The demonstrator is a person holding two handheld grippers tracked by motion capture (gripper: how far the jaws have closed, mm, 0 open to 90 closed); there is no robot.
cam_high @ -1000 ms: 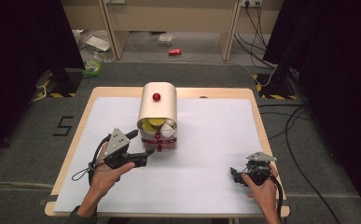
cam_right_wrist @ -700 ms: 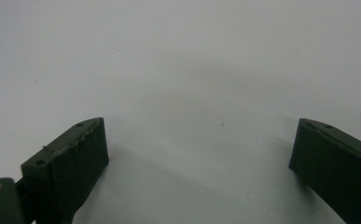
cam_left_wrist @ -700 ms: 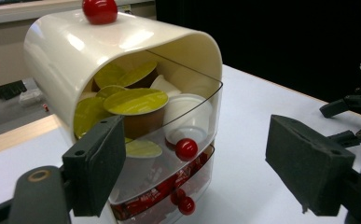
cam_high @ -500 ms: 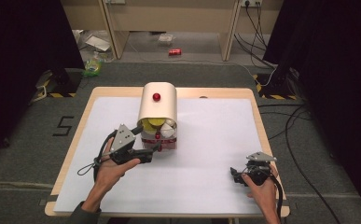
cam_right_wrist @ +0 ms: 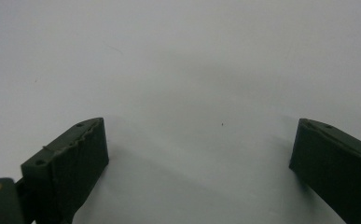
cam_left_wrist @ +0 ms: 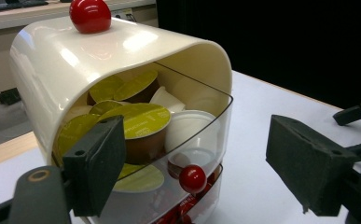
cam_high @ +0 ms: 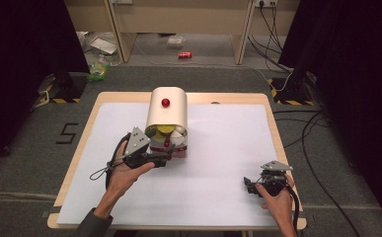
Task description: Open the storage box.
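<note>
My left gripper (cam_high: 165, 159), jaws wide with nothing between them, faces the small red knob (cam_left_wrist: 192, 178) on the clear drawer of the cream rounded capsule dispenser (cam_high: 166, 114) mid-table, while my right gripper (cam_high: 250, 186) rests wide open on the white tabletop (cam_high: 228, 148).

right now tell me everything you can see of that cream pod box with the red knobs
The pod box is glossy cream plastic with a rounded top, standing upright on the white table. A red ball knob sits on top. Its clear front drawer, with a smaller red knob, holds gold-lidded and white coffee pods. The left tool is open before it.
</note>
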